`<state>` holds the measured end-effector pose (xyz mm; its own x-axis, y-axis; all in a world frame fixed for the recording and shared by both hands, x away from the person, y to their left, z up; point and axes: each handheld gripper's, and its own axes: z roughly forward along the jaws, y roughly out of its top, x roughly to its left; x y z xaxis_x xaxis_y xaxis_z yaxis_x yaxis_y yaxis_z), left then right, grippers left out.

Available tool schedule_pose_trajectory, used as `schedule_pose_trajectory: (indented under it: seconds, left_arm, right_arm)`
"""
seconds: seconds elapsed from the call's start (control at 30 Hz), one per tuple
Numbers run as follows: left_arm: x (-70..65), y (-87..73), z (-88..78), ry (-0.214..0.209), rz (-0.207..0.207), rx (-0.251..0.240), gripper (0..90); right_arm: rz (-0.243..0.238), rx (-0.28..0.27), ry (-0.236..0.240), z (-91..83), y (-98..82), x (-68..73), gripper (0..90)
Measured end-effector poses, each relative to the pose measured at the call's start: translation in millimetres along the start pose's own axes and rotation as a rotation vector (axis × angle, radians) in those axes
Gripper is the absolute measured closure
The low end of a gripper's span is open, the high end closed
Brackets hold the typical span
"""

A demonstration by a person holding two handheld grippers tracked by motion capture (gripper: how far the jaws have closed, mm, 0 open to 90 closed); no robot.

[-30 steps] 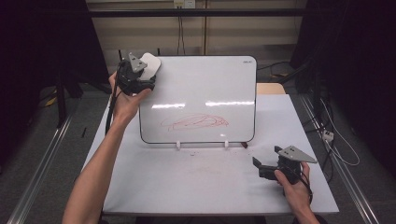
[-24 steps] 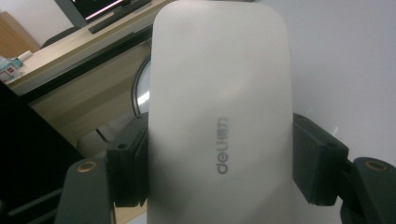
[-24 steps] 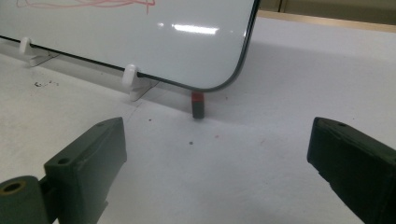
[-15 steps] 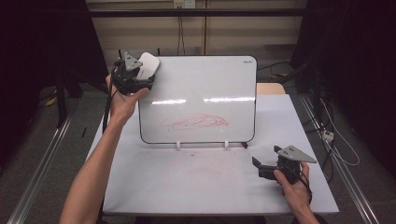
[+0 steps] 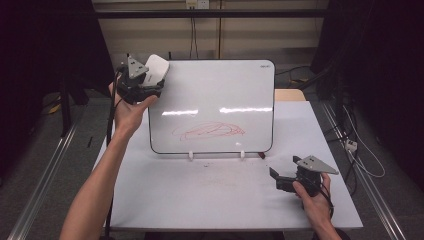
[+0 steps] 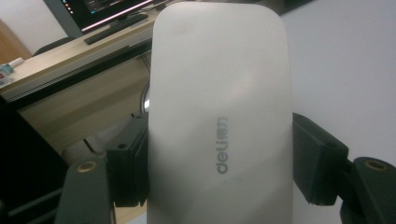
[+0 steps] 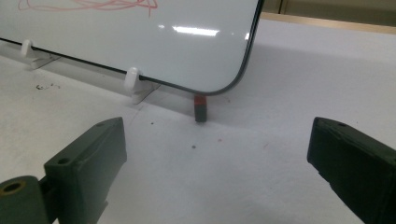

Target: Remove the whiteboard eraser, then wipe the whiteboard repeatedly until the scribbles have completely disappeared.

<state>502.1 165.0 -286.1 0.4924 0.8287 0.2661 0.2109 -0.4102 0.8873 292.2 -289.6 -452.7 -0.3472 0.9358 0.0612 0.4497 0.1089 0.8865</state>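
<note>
At the upper left, the left gripper [image 5: 150, 82] pinches the smooth white plastic eraser [image 5: 156, 71] beside the whiteboard [image 5: 220, 80], ready to wipe the red scribble [image 5: 210, 131] lower down, while the right gripper [image 5: 278, 178] rests spread.

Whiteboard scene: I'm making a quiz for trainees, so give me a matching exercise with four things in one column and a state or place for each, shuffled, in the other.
Things:
1. white eraser
2. left gripper
3. right gripper
4. whiteboard

States or places:
A. open, low over the table near its right front corner
B. propped upright on small white feet, red scribble on it
C. clamped between two black jaws, grey lettering on its face
D. raised at the board's top left corner, shut on something

Pairs: 1-C, 2-D, 3-A, 4-B
</note>
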Motion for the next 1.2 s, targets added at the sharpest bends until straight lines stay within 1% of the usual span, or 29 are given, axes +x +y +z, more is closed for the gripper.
schedule_pose_trajectory:
  seconds: [0.03, 0.1, 0.2, 0.37, 0.4, 0.57, 0.8, 0.93, 1.0, 1.1, 1.13, 1.2]
  left_arm:
    - [0.7, -1.3, -0.4, -0.006, -0.013, -0.004, 31.1]
    - [0.9, -2.3, -1.3, -0.011, -0.019, -0.004, 31.1]
    - [-1.7, -5.7, -6.1, -0.015, -0.021, -0.021, 31.1]
    - [-6.1, -10.5, -12.7, -0.025, -0.026, -0.033, 31.1]
    - [-7.2, -11.3, -13.7, -0.023, -0.028, -0.034, 31.1]
    - [-11.2, -15.0, -20.1, -0.038, -0.045, -0.047, 31.1]
    - [-16.0, -23.5, -25.5, -0.047, -0.044, -0.039, 31.1]
    - [-18.0, -27.1, -26.4, -0.061, -0.046, -0.033, 31.1]
    - [-22.0, -30.8, -27.7, -0.074, -0.042, -0.029, 31.1]
    - [-27.0, -34.6, -29.5, -0.077, -0.034, -0.023, 31.1]
    - [-27.0, -34.6, -29.5, -0.077, -0.034, -0.023, 31.1]
    - [-31.1, -36.3, -31.3, -0.084, -0.037, -0.023, 31.1]
  right_arm:
    - [0.005, -0.002, -0.003, 0.4, 0.3, 0.0, 4.6]
    - [0.005, 0.002, -0.008, 1.2, 0.4, 0.0, 4.6]
    - [0.004, 0.003, -0.011, 1.9, 0.4, -0.4, 4.6]
    - [-0.002, 0.005, -0.007, 1.0, -0.3, -0.2, 4.6]
    - [-0.001, 0.003, -0.008, 0.6, -0.5, -0.1, 4.6]
    - [0.005, 0.002, -0.008, -2.0, -1.4, -0.8, 4.6]
    - [-0.002, 0.002, -0.006, -1.7, -1.2, -0.5, 4.6]
    - [-0.001, 0.002, -0.007, 0.0, -0.3, 0.3, 4.5]
    - [-0.001, 0.003, -0.009, 1.2, -0.2, 0.2, 4.5]
    - [0.001, 0.007, -0.011, 2.1, -0.4, 0.2, 4.5]
    - [0.001, 0.007, -0.011, 2.1, -0.4, 0.2, 4.5]
    - [-0.006, 0.005, -0.006, 1.2, -0.5, 1.0, 4.6]
